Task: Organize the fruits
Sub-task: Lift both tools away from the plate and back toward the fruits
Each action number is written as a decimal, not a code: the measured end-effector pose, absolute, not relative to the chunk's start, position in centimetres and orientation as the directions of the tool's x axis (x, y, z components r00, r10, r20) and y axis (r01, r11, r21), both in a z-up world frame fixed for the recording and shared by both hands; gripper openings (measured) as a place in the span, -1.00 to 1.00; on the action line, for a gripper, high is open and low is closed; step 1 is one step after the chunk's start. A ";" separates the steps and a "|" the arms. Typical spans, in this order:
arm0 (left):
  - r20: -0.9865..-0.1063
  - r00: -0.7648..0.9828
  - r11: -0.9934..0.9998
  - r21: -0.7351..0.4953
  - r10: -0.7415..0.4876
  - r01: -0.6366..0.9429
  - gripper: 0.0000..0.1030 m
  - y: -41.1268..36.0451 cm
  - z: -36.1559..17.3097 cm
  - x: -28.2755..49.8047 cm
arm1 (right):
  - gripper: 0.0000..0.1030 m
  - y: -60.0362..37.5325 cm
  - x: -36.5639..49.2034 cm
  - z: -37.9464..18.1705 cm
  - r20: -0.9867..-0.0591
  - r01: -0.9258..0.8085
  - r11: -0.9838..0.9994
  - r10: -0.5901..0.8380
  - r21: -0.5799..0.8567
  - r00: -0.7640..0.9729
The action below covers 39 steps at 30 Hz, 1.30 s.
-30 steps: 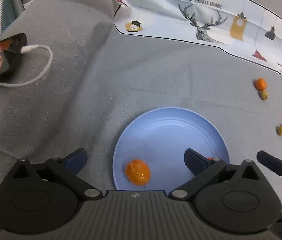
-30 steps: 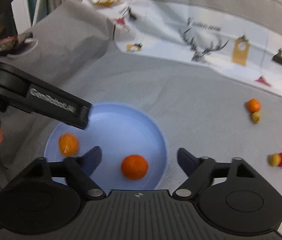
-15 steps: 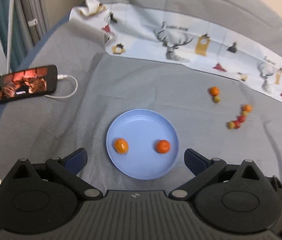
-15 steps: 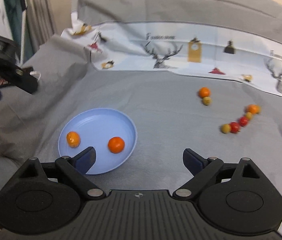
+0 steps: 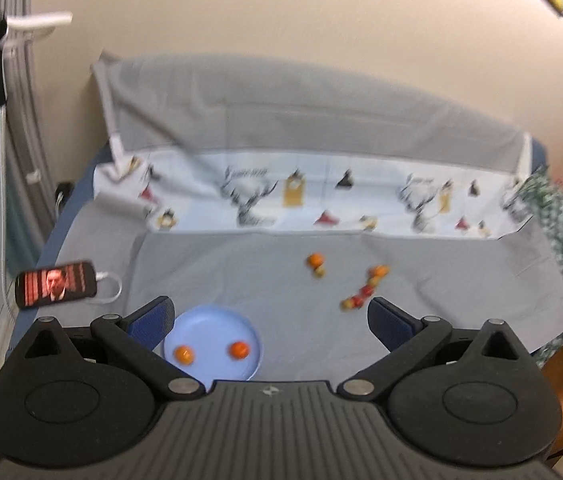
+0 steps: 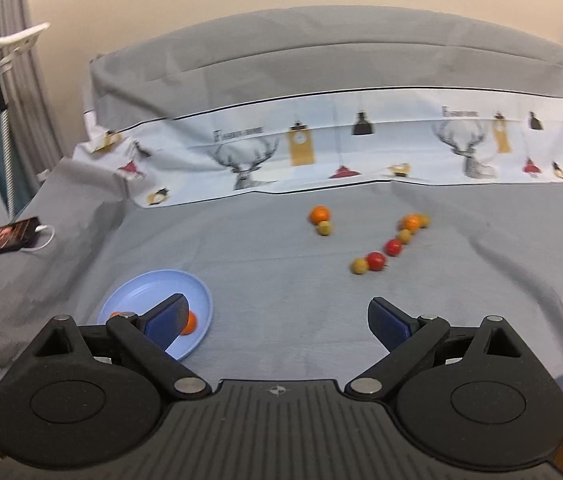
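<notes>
Across the lower half of both wrist views I see my own tools first. My left gripper [image 5: 269,314] stands wide, nothing between its jaws. My right gripper [image 6: 277,316] has just been opening and now stands wide as well, with nothing between the pads.

Fruit already sorted: in the left wrist view the blue plate [image 5: 217,320] sits at lower centre-left on the grey sheet [image 5: 241,276] and carries two orange fruits [image 5: 184,354], set apart from each other. In the right wrist view the same plate lies at lower left, and my left finger [image 6: 167,318] covers most of one orange fruit; the other is only a sliver at the linkage.

Fruit not sorted, right wrist view, centre to right of centre on the sheet: an orange fruit [image 6: 319,214] touching a small yellow-green fruit [image 6: 324,228]; to its right, a loose diagonal line [image 6: 392,246] of small fruits, orange and yellow at the upper end, then red, red and yellow toward lower left. Both groups lie well apart from the plate. The left wrist view shows them too, blurred.

Other items: a patterned cloth [image 6: 321,152] with deer prints runs along the back of the sheet. A phone [image 5: 55,283] with a lit screen lies at the left edge, a white cable [image 5: 111,292] plugged in.
</notes>
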<state>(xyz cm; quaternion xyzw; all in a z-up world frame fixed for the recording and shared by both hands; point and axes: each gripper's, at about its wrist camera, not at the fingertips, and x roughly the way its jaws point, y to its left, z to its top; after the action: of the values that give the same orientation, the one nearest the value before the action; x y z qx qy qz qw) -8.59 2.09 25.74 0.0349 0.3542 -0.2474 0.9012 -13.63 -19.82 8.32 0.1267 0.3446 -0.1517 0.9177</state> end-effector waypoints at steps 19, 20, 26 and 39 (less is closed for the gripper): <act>-0.521 0.668 0.823 -0.129 -0.531 0.554 0.99 2.0 30.6 -15.0 | 0.89 -21.3 -17.5 9.5 -0.622 0.427 0.891 -0.246 0.158 0.744; -0.518 0.673 0.825 -0.126 -0.529 0.551 0.99 1.9 30.6 -15.0 | 0.89 -21.4 -17.6 9.4 -0.621 0.429 0.889 -0.248 0.159 0.743; -0.519 0.681 0.828 -0.100 -0.517 0.552 0.99 0.9 30.6 -15.1 | 0.89 -22.0 -17.8 9.2 -0.624 0.447 0.879 -0.258 0.164 0.737; -0.554 0.664 0.835 -0.109 -0.502 0.540 0.99 -1.3 29.9 -12.0 | 0.89 -23.7 -17.1 7.3 -0.649 0.475 0.864 -0.266 0.168 0.713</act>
<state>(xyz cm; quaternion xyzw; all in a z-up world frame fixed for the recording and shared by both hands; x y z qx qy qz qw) -12.02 -1.33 29.86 0.0320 0.2936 -0.2857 0.9117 -17.08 -23.74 7.34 0.1635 0.3198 -0.2036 0.9108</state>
